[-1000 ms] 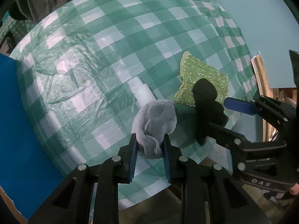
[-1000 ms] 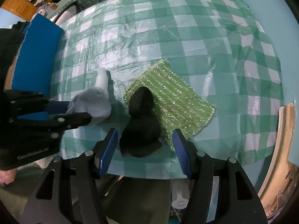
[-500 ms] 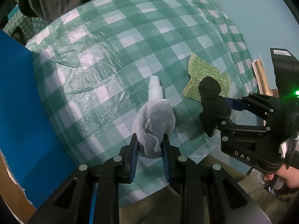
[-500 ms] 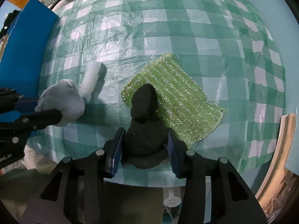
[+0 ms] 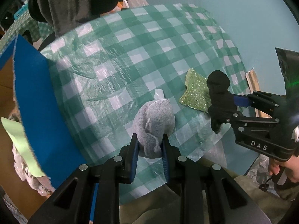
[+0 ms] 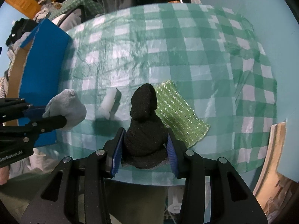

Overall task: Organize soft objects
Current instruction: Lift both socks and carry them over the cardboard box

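My left gripper [image 5: 149, 143] is shut on a grey rolled sock [image 5: 153, 123], lifted above the green checked tablecloth [image 5: 121, 59]. The same grey sock [image 6: 65, 110] shows at the left of the right wrist view. My right gripper [image 6: 144, 147] is shut on a black rolled sock [image 6: 144, 128], also raised off the cloth; the black sock [image 5: 219, 97] hangs at the right in the left wrist view. A glittery green sponge cloth [image 6: 179, 113] lies flat behind it. A small white roll [image 6: 110, 104] rests on the cloth between the two socks.
A blue-lined cardboard box [image 5: 37, 102] stands at the table's left edge. A person in dark clothing [image 5: 74, 3] stands at the far side. A wooden board [image 6: 274, 149] leans at the right, and a hand [image 5: 284, 169] grips the right tool.
The right gripper closed on the black sock and raised it off the cloth. The left gripper rose further with the grey sock, so the table looks farther below.
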Action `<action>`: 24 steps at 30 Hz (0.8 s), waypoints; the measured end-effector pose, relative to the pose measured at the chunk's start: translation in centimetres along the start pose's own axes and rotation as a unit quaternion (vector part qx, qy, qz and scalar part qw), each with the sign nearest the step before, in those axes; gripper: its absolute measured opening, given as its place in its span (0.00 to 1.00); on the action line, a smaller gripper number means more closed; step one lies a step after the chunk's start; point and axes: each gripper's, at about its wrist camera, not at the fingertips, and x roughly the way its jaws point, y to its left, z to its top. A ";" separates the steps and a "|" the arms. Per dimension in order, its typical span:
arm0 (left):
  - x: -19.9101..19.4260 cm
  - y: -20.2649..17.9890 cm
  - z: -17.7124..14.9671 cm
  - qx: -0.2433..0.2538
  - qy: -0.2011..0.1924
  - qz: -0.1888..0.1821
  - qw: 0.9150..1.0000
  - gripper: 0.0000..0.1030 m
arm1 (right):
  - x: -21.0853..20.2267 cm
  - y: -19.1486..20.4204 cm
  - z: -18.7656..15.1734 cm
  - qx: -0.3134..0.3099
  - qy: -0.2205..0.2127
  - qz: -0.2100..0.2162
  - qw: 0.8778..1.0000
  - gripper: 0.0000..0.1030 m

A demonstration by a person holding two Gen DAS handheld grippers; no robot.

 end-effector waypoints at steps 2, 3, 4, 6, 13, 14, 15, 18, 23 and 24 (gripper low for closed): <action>-0.7 0.1 0.0 -0.002 -0.007 0.002 1.000 0.22 | -0.6 0.0 0.3 -0.003 -0.005 0.000 1.000 0.41; -1.0 0.1 0.1 -0.002 -0.009 0.003 1.000 0.22 | -1.0 0.2 0.4 -0.006 -0.008 0.000 1.000 0.41; -1.5 0.3 0.0 -0.003 -0.013 0.004 1.000 0.22 | -0.9 0.5 0.2 -0.008 -0.010 -0.001 1.000 0.41; -2.0 0.3 0.1 -0.006 -0.019 0.005 1.000 0.22 | -1.5 1.0 0.7 -0.013 -0.015 0.001 1.000 0.41; -4.1 0.8 0.2 -0.022 -0.041 0.011 0.999 0.22 | -3.3 2.2 1.7 -0.029 -0.031 0.015 0.999 0.41; -4.3 0.8 0.2 -0.024 -0.044 0.011 0.999 0.22 | -3.6 2.4 1.8 -0.031 -0.033 0.017 0.999 0.41; -4.6 0.9 0.2 -0.026 -0.047 0.013 0.998 0.22 | -3.9 2.6 2.0 -0.034 -0.036 0.018 0.999 0.41; -5.7 1.3 0.0 -0.033 -0.059 0.013 0.998 0.22 | -4.7 3.2 2.6 -0.041 -0.044 0.022 0.998 0.41; -7.3 2.0 -0.3 -0.049 -0.074 0.012 0.996 0.22 | -6.0 4.4 3.6 -0.057 -0.056 0.029 0.996 0.41; -7.6 2.2 -0.3 -0.052 -0.077 0.014 0.996 0.22 | -6.2 4.6 3.7 -0.061 -0.058 0.030 0.996 0.41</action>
